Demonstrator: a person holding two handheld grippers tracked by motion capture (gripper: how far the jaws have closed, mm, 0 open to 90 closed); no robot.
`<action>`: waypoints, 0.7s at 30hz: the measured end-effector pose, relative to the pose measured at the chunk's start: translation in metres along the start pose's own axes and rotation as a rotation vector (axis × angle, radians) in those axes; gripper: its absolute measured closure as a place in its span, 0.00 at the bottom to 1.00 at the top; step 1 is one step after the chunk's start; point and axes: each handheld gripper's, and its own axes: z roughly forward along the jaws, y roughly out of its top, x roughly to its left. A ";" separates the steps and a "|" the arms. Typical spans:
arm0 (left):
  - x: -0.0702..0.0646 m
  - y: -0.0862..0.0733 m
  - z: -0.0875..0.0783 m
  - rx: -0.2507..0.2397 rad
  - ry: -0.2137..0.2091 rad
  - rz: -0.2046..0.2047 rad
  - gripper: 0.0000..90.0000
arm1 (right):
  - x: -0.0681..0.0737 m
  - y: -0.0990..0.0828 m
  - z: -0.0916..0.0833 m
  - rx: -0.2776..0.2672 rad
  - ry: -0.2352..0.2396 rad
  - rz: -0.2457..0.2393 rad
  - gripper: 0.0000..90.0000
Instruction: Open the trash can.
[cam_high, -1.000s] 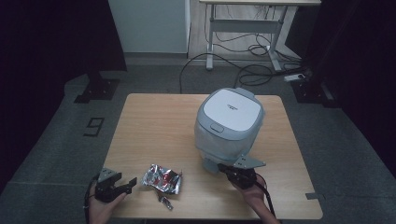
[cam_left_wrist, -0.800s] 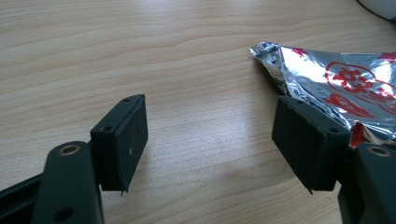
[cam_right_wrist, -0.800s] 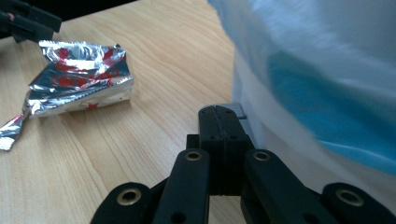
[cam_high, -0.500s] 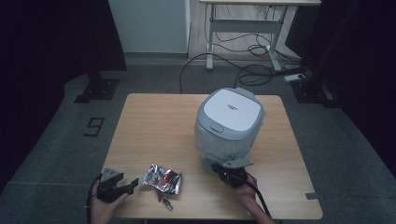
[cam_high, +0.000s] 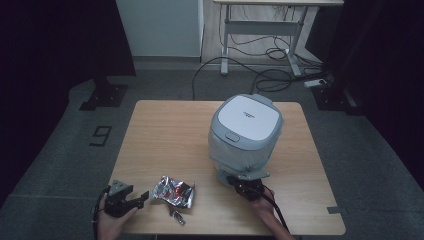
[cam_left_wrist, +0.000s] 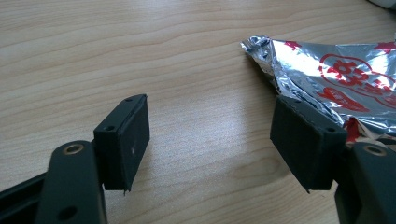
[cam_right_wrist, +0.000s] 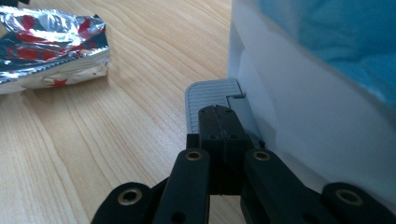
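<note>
our right hand-held gripper (cam_right_wrist: 218, 122) rests on the bench (cam_high: 165, 135) with its jaws pressed together on nothing, tips at a grey ribbed tab (cam_right_wrist: 208, 96) at the foot of the white appliance (cam_high: 246, 132). our left hand-held gripper (cam_left_wrist: 210, 135) sits with jaws spread wide, gripping nothing, one jaw just beside the crumpled foil packet (cam_left_wrist: 343, 79) near the bench's front edge.

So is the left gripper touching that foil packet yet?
Cannot tell. In the left gripper view the open left gripper has one jaw overlapping the foil packet edge, with no gap or contact plainly visible. The high view is too coarse.
</note>
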 end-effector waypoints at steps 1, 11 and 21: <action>0.000 0.000 0.000 0.000 0.001 -0.001 0.32 | -0.001 0.000 0.000 -0.003 0.006 0.008 1.00; 0.000 0.000 -0.001 0.000 0.002 -0.003 0.32 | -0.001 -0.001 0.001 0.006 -0.006 0.015 1.00; -0.001 0.000 -0.001 -0.002 0.008 -0.006 0.32 | 0.001 0.000 0.002 0.021 -0.018 0.013 1.00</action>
